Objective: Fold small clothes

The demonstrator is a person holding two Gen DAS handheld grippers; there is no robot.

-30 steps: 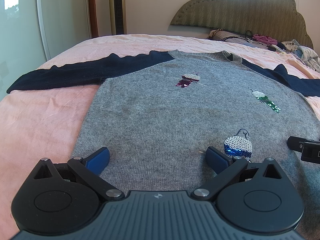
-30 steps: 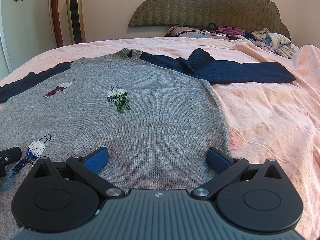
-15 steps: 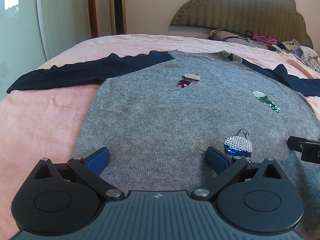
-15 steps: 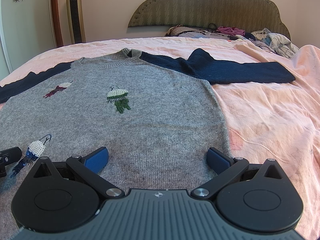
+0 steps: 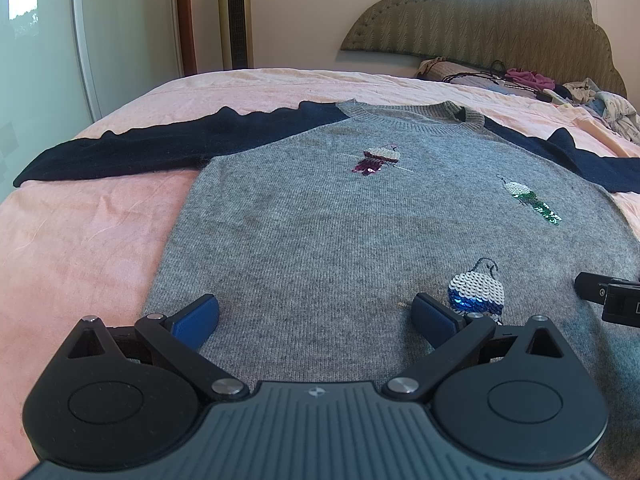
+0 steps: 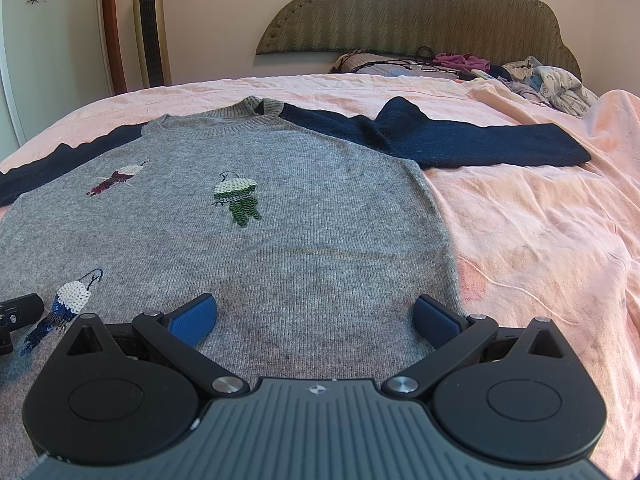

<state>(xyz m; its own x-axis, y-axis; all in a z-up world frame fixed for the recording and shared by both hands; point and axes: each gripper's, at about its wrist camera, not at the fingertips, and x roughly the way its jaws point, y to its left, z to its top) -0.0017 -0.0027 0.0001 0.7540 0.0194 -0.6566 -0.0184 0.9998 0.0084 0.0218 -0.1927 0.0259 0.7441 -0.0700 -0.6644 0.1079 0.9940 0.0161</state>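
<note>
In the left wrist view, the left tongs [image 5: 316, 314] hang low over the bottom part of a gray sweater [image 5: 340, 220], and their two blue tips are wide apart with nothing between them. The sweater lies flat and face up on a pink bed [image 5: 80, 232]. Its dark blue left sleeve [image 5: 160, 144] is stretched straight out to the side. A shiny blue bird [image 5: 476, 292] is sewn on near the right tip, and a black piece of the right tongs [image 5: 608, 298] peeks in at the right edge. In the right wrist view, the right tongs [image 6: 316, 314] hang over the bottom right part of the sweater [image 6: 304, 240], close to its side edge. These tips are wide apart too and hold nothing. The right sleeve [image 6: 460, 138] is stretched out on the bed [image 6: 540, 220], with a small bump in it near the shoulder. A green bird [image 6: 238, 198] sits in the middle of the sweater. A pile of other clothes [image 6: 556, 84] waits by the headboard [image 6: 420, 12]. I think the folding has not started. The sweater is only spread out. Both sleeves need to be folded in, and then the body needs to be folded up.
</note>
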